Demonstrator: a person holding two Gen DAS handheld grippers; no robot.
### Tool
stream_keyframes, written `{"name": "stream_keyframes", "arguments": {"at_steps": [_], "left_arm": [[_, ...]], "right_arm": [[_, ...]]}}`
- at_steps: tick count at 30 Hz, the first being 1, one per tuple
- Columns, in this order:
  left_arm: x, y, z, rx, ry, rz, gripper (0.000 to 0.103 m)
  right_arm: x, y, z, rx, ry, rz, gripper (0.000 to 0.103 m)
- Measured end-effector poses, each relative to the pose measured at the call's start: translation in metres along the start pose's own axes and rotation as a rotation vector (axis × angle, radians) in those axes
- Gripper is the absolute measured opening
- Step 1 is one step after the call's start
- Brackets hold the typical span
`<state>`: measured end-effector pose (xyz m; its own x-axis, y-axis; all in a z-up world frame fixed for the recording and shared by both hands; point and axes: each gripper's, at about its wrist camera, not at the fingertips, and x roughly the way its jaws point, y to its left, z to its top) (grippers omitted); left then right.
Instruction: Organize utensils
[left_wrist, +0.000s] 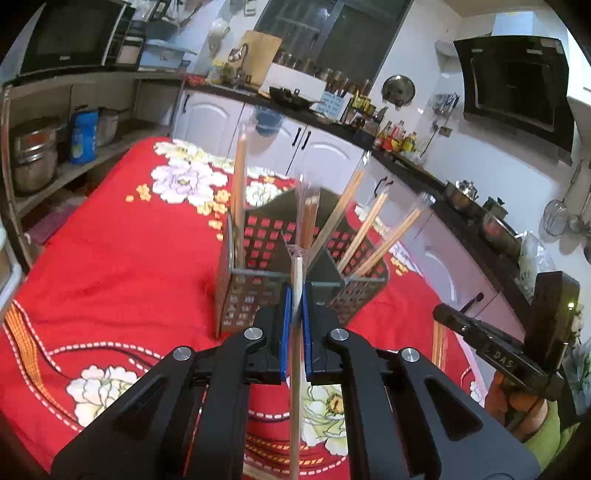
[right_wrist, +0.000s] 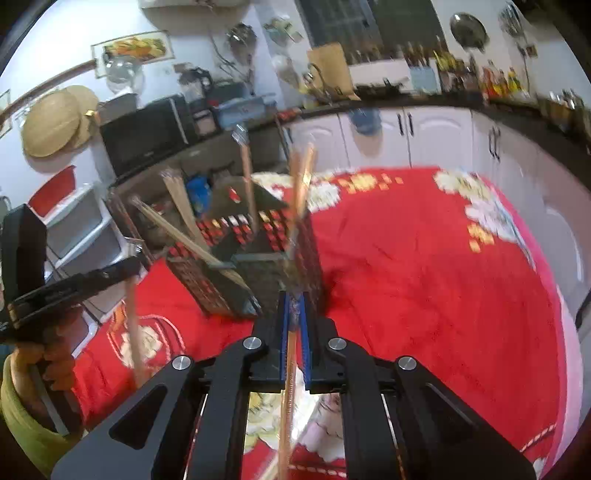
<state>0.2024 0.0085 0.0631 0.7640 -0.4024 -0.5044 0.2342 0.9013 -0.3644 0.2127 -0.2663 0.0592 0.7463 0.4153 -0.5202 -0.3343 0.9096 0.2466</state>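
Note:
A dark perforated metal utensil holder (left_wrist: 243, 295) (right_wrist: 207, 284) stands on the red floral tablecloth (left_wrist: 110, 258), with several wrapped wooden chopsticks leaning in its compartments. My left gripper (left_wrist: 295, 291) is shut on a pale wrapped chopstick (left_wrist: 295, 387) held upright just in front of the holder. My right gripper (right_wrist: 294, 299) is shut on an orange-brown wrapped chopstick (right_wrist: 288, 387), also upright, near the holder's corner. In the left wrist view the right gripper (left_wrist: 441, 314) shows at the right with its stick (left_wrist: 437, 343) hanging below. In the right wrist view the left gripper (right_wrist: 131, 264) shows at the left with its stick (right_wrist: 132, 325).
White cabinets (left_wrist: 325, 147) under a cluttered dark counter (left_wrist: 406, 162) run behind the table. A shelf with steel pots (left_wrist: 33, 158) and a microwave (left_wrist: 74, 37) stands on the left. Open red cloth (right_wrist: 424, 277) spreads to the holder's right. A hand in an orange glove (right_wrist: 55, 362) grips the left tool.

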Motion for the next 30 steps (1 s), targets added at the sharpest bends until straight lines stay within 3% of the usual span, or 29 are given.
{"name": "stream_keyframes", "arguments": {"at_steps": [14, 30], "left_arm": [[-0.025, -0.005, 0.034, 0.025, -0.099, -0.017, 0.001], [-0.048, -0.011, 0.088, 0.082, -0.239, 0.036, 0.001]], "right_arm": [[-0.023, 0.032, 0.046, -0.082, -0.154, 0.059, 0.006], [-0.03, 0.061, 0.093, -0.136, -0.277, 0.097, 0.006]]}}
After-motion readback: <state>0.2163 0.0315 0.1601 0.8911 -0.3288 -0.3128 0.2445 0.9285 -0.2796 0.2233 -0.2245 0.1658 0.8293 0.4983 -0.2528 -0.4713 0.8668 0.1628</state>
